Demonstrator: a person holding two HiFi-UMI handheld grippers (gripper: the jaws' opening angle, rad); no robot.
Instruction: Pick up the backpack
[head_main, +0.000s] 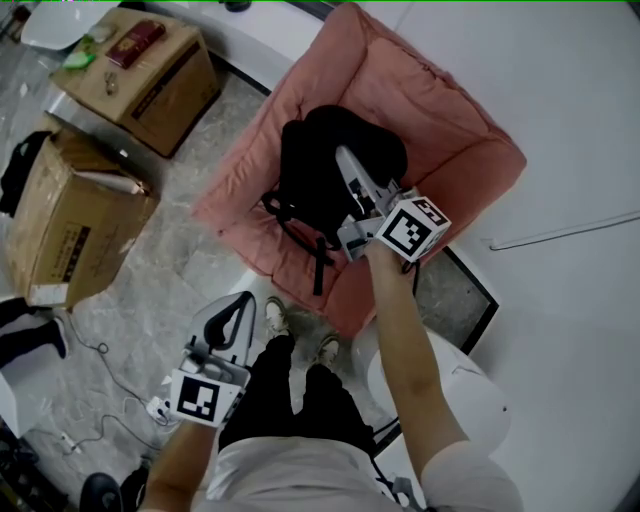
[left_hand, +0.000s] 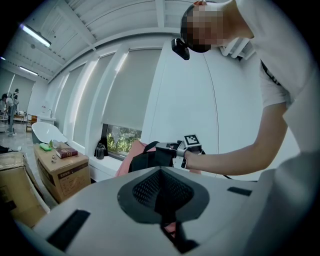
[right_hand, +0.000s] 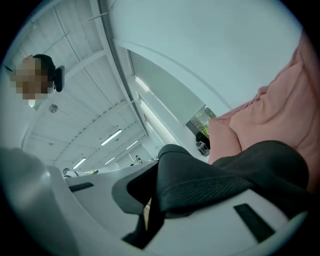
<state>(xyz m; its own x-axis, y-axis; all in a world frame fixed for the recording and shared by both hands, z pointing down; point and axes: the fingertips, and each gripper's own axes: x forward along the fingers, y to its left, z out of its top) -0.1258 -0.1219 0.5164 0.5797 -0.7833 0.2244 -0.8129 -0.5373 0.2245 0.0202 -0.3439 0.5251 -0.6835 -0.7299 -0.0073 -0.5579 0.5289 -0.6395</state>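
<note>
The backpack (head_main: 320, 175) is plain black and soft, slumped in a rounded heap in the hollow of a big pink cushion seat (head_main: 450, 130). Thin black straps (head_main: 318, 262) trail off its near side over the cushion's front edge. No logo or pocket detail can be made out on it from the head view; the fabric reads as one dark mass.

The right gripper (head_main: 350, 172) reaches into the top of the pack. Its jaws are pressed together on a band of black ribbed webbing (right_hand: 210, 187) that belongs to the backpack. Whether that band is the carry handle or a shoulder strap I cannot tell. The webbing fills the space between the jaws and covers the pads, and the gripper's white body hides part of the pack's right side.

The left gripper (head_main: 238, 308) hangs low by the person's leg over the floor, well apart from the cushion. Its jaws are together with nothing between them.

The cushion looks quilted and puffy, with stitched seams. The floor (head_main: 170, 270) is grey and marbled, with a thin cable (head_main: 110, 405) snaking across it. A dented cardboard box (head_main: 70, 220) stands to the left, and a second box (head_main: 150, 85) behind it carries a red book (head_main: 135, 42). The small items beside the book are too small to name.
</note>
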